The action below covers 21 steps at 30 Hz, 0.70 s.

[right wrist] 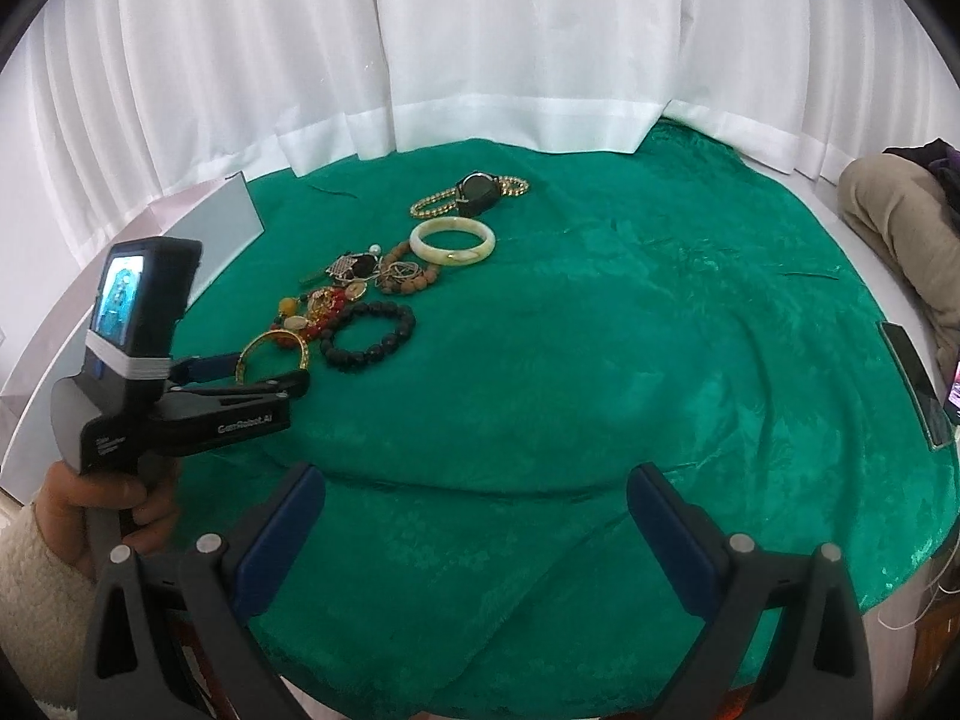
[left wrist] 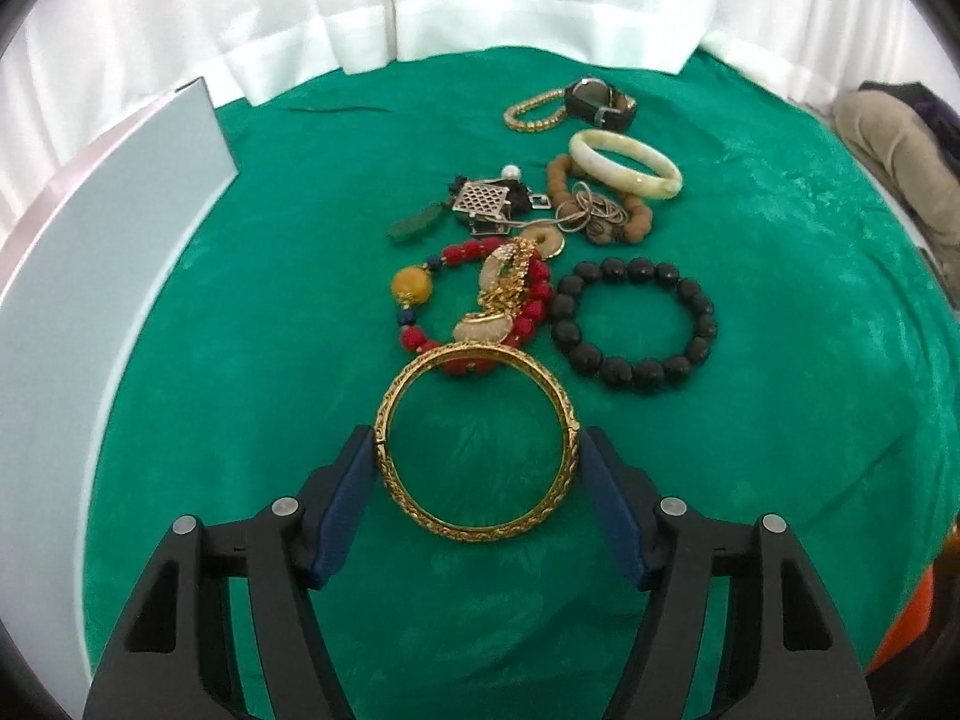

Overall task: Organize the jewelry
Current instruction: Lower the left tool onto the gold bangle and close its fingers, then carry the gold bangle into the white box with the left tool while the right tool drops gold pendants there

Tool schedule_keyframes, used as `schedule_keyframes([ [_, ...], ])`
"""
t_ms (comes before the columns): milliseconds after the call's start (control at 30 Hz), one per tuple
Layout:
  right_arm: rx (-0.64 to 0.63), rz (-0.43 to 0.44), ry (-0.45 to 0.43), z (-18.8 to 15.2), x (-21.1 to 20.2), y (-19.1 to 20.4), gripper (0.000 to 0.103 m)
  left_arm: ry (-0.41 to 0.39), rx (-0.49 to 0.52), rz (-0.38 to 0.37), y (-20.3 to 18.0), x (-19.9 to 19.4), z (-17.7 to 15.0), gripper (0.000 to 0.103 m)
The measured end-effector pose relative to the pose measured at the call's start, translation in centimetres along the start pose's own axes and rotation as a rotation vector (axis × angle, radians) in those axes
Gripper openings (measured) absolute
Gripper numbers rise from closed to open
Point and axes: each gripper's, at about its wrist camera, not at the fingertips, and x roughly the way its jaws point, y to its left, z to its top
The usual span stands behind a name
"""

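**My left tool pinches the gold bangle**

The gold bangle [left wrist: 477, 443] lies flat on the green cloth [left wrist: 780, 420], at the near end of my jewelry pile. My left gripper [left wrist: 477, 462] is around it. One blue pad [left wrist: 345, 510] touches each side of the ring, so I am squeezing it.

Just behind the bangle is a red bead bracelet [left wrist: 474, 306] with a big yellow bead, and a gold chain lies on top of it. The far edge of the bangle leans on the red beads. Next to it, on the right, is a black bead bracelet [left wrist: 635, 317]. Farther back are a pale jade bangle [left wrist: 626, 171], a brown bead bracelet, a gold bead chain [left wrist: 534, 111] and a dark watch [left wrist: 600, 99].

My right gripper [right wrist: 477, 534] hangs over bare cloth, well apart from the pile. Its jaws are wide with nothing between them. My left hand [right wrist: 102, 498] holds the left tool's handle.

White curtains [right wrist: 480, 48] hang behind the table.
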Motion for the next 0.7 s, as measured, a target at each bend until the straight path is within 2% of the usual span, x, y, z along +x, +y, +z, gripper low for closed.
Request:
schedule_keyframes([
  [167,-0.020,0.078,-0.005,0.8,0.8,0.4,0.102,-0.035,-0.080,-0.002,2.6,-1.7,-1.0,0.069],
  [333,-0.069,0.248,0.002,4.2,4.2,3.2,0.102,-0.058,-0.101,0.057,4.1,-2.8,-1.8,0.069],
  [367,-0.092,0.258,0.005,5.1,5.2,4.1,0.094,-0.061,-0.102,0.071,4.3,-2.9,-1.9,0.070],
  [400,-0.123,0.262,0.011,6.1,6.5,5.2,0.075,-0.062,-0.106,0.080,4.5,-3.0,-2.0,0.070],
  [467,-0.175,0.274,0.058,8.0,9.8,7.7,0.057,-0.062,-0.119,0.082,5.1,-2.9,-2.4,0.070],
  [533,-0.188,0.288,0.085,8.9,12.1,9.4,0.056,-0.054,-0.134,0.081,5.7,-2.7,-2.8,0.070],
  [667,-0.225,0.261,0.112,10.2,16.0,12.4,0.056,-0.035,-0.160,0.076,6.7,-2.1,-3.5,0.070],
  [700,-0.241,0.244,0.126,10.1,16.8,12.9,0.050,-0.031,-0.165,0.074,6.9,-2.0,-3.7,0.070],
])
